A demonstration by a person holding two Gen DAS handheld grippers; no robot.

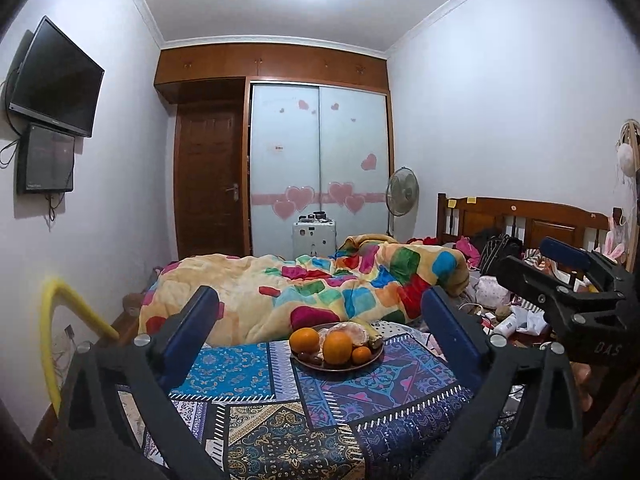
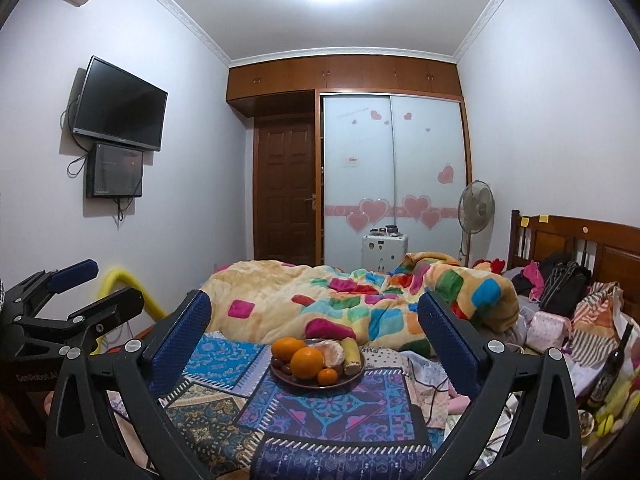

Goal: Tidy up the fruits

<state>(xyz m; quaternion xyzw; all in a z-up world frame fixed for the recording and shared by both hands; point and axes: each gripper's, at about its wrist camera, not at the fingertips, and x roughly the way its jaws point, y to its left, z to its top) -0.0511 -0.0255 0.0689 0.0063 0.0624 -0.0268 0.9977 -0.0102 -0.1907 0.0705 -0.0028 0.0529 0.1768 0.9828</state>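
A brown plate (image 1: 308, 363) of fruit rests on a patterned cloth (image 1: 280, 420) at the foot of the bed. It holds two oranges (image 1: 337, 347), a small tangerine (image 1: 361, 355), a peeled citrus (image 1: 352, 332), a banana (image 2: 351, 354) and some small dark fruits. My left gripper (image 1: 320, 294) is open, its blue pads wide apart on either side of the plate and short of it, with nothing between them. My right gripper (image 2: 314, 300) is also open and empty, framing the same plate (image 2: 320, 385) from slightly further right. Each gripper shows at the edge of the other's view.
A colourful blanket (image 1: 320, 280) is piled behind the plate. Clothes, bags and a dark bottle (image 2: 612, 364) crowd the right side by the headboard (image 2: 580, 240). A yellow foam tube (image 1: 50, 340) curves at the left wall. A fan (image 2: 476, 208) and wardrobe stand at the back.
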